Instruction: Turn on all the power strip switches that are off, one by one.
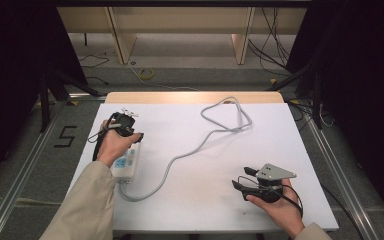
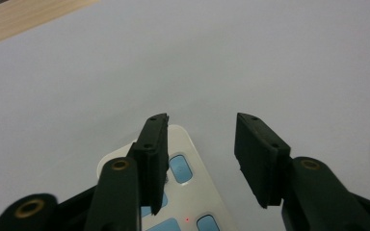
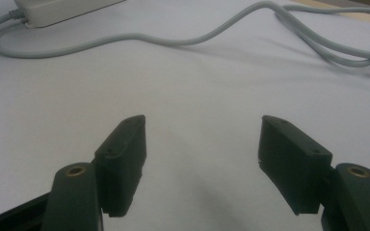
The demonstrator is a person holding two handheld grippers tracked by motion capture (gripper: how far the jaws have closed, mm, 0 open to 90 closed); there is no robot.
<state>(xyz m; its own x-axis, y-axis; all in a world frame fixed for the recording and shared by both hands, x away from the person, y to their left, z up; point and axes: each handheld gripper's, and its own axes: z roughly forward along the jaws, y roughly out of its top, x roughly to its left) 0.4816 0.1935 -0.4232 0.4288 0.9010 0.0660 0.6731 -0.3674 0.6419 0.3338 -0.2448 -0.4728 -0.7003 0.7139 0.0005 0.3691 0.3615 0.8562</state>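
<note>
A white power strip [image 1: 128,162] with blue switches lies at the table's left, partly under the person's left hand. Its grey cable [image 1: 190,150] curves right and loops at the back [image 1: 230,117]. My left gripper [image 1: 125,125] hovers over the strip's far end, open; in the left gripper view its jaws [image 2: 200,132] straddle the strip's end [image 2: 188,163] with nothing between them. My right gripper [image 1: 241,178] is open near the front right, pointing left over bare table. In the right gripper view the gripper [image 3: 202,130] faces the cable [image 3: 183,38] and the strip [image 3: 58,9].
The white table top [image 1: 280,140] has a wooden back edge [image 1: 195,97]. Behind it are wooden desk legs [image 1: 122,40], floor cables and a yellow coil [image 1: 146,73]. Black curtains stand at both sides. A "5" [image 1: 66,136] is marked on the floor at left.
</note>
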